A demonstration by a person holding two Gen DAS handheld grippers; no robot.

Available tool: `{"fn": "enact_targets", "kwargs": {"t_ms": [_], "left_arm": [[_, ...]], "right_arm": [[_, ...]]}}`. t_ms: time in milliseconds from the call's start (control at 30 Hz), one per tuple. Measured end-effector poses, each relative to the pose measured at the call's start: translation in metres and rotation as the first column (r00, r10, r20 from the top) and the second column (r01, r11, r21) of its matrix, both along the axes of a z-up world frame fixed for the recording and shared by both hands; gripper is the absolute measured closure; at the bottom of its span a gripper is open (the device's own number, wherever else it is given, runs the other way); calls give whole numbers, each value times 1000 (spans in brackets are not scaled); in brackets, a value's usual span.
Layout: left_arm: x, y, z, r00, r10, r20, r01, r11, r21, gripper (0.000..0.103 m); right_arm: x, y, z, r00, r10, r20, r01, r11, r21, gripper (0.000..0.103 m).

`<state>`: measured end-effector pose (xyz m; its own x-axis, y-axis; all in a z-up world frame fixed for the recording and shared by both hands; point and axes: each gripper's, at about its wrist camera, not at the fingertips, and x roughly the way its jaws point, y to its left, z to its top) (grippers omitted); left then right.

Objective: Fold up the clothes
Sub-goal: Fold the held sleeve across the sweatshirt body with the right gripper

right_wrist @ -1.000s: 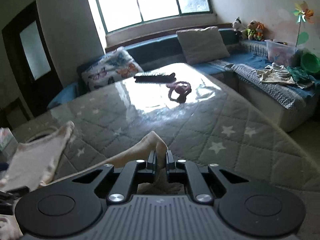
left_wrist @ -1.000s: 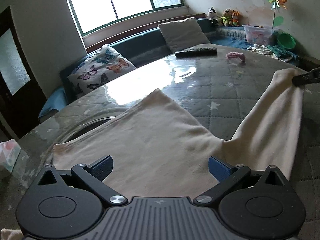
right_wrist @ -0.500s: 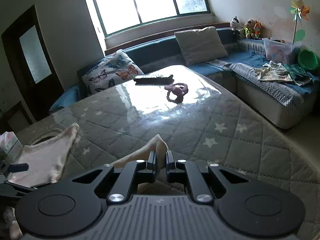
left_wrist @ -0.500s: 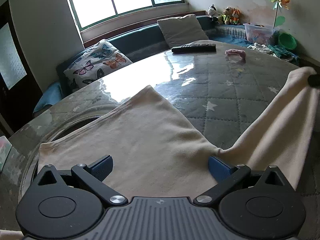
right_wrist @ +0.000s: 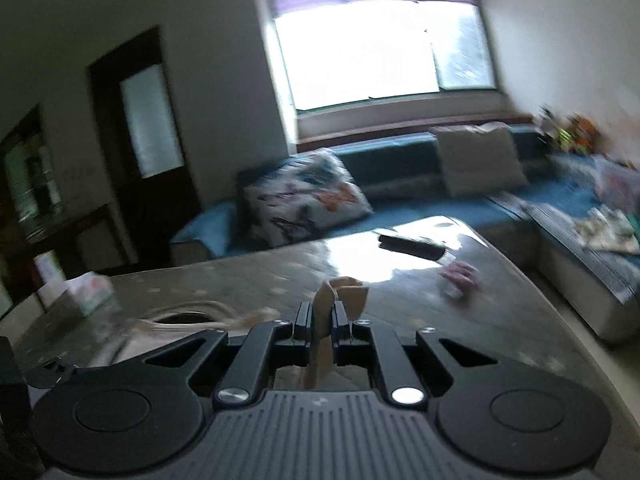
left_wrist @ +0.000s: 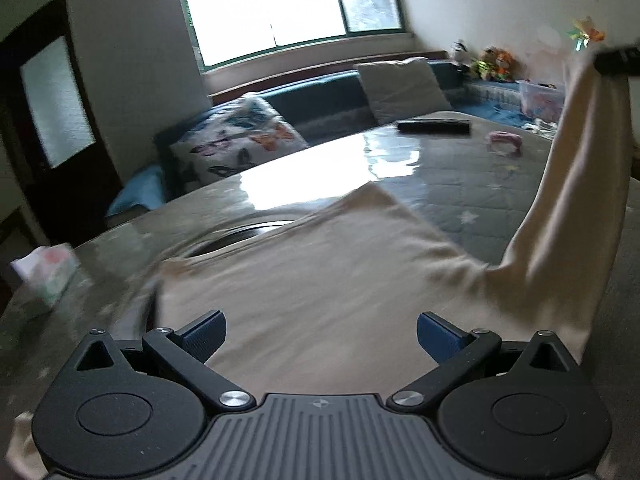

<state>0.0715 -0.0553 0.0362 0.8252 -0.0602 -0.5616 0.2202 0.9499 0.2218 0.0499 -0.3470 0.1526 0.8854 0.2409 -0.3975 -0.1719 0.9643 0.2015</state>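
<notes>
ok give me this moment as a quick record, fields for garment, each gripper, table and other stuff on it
garment: beige top, body spread on the table, one sleeve lifted up to the right
left hand-held gripper: open, low over the top's near part, holding nothing
right hand-held gripper: shut on the sleeve end, raised above the table
table: grey quilted cover with stars under a glossy sheet
other items: black remote, pink object, tissue box
image quality: both views motion-blurred
</notes>
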Motion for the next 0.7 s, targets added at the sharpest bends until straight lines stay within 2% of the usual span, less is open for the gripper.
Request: {"fn": "enact_targets", "kwargs": {"t_ms": [133,267,467,533,700], "left_arm": [[-21,41,-1,997,76,24,-76,997,12,0],[-38,78,-5,987,160,31,-161,987,14,0],[-61,120,-9,966,258,18,-257,966,-12,0],[-67,125,-9,964,266,17,-266,964,-19,0],[-78,131,-8,965,263,21,-262,964,-35,0]], "right_arm": [[5,54,13,992,128,21,-128,991,-29,95],[8,112,14,965,260,7,-259,964,-59,95],[11,185,-10,911,406,-69,-410,909,-77,95],[11,195,-16,900,427,-91,-434,897,-87,94],[7,208,-29,880,455,-136,-471,874,-118,78]]}}
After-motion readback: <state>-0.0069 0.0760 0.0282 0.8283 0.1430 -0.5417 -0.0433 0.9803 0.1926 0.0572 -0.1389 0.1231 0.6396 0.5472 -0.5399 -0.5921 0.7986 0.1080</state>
